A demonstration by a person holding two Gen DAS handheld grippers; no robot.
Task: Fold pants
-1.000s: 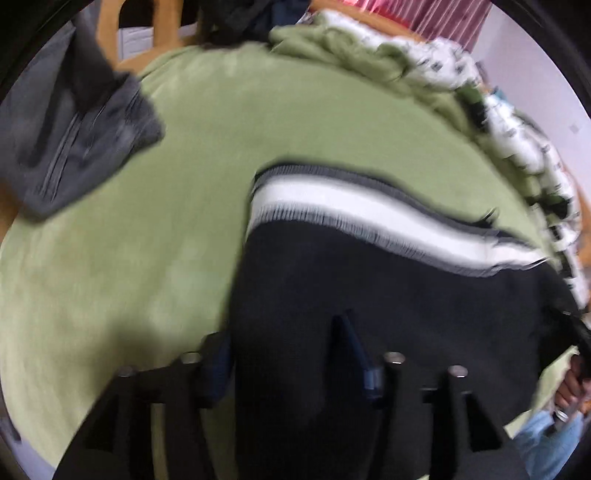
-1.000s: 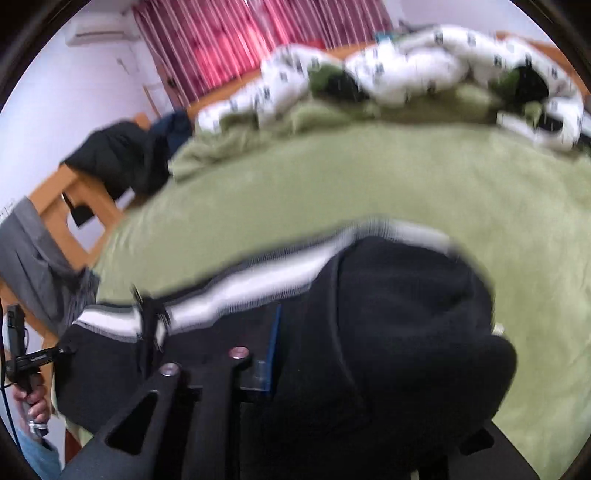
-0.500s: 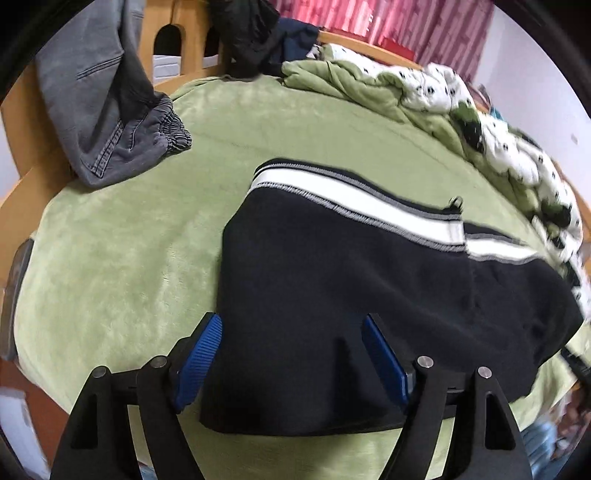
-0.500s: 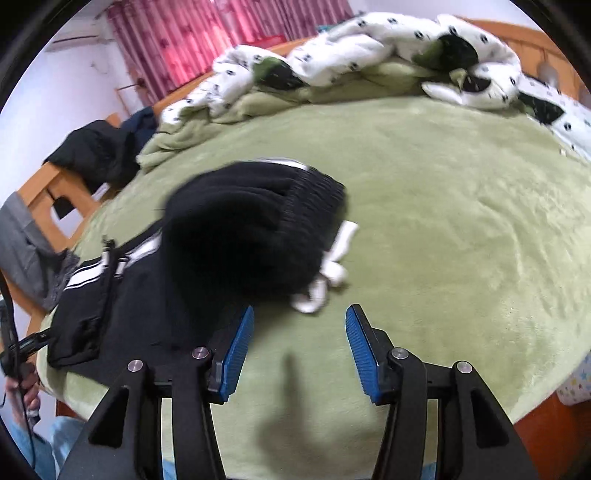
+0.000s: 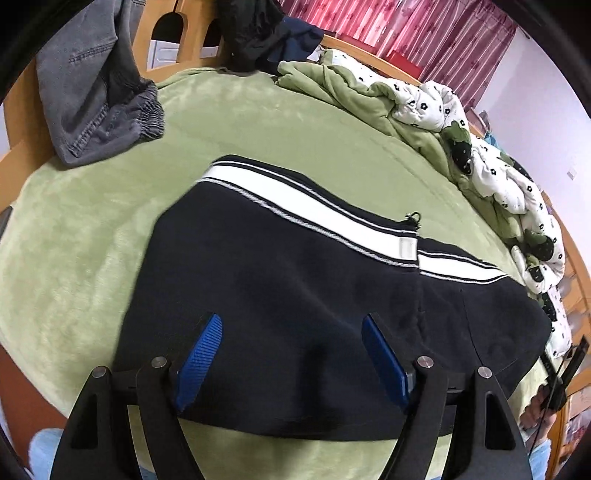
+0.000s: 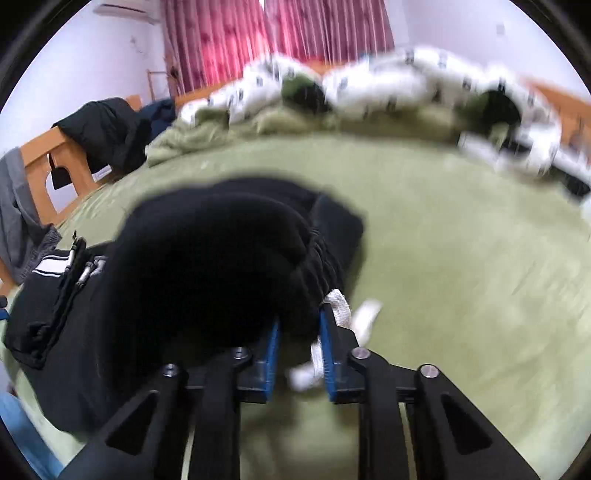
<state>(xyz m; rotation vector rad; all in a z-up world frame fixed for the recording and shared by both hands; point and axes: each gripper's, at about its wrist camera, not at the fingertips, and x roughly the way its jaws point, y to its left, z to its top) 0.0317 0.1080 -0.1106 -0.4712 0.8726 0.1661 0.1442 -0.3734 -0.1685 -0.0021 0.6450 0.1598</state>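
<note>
Black pants (image 5: pixel 295 295) with a white side stripe (image 5: pixel 314 210) lie folded on the green bed cover (image 5: pixel 92 229). My left gripper (image 5: pixel 291 328) is open above the near edge of the pants and holds nothing. In the right wrist view my right gripper (image 6: pixel 299 325) is shut on the bunched waistband end of the pants (image 6: pixel 221 258), lifted off the cover, with the white drawstring (image 6: pixel 343 306) hanging beside the right finger.
Grey jeans (image 5: pixel 96 92) hang over the wooden bed frame (image 5: pixel 22 110) at the left. Dark clothes (image 5: pixel 258 29) lie at the bed's head. A green and white flowered quilt (image 5: pixel 461 140) is bunched along the far side.
My left gripper let go of the pants, opened and drew back. My right gripper opened, then closed again on the waistband end and lifted it.
</note>
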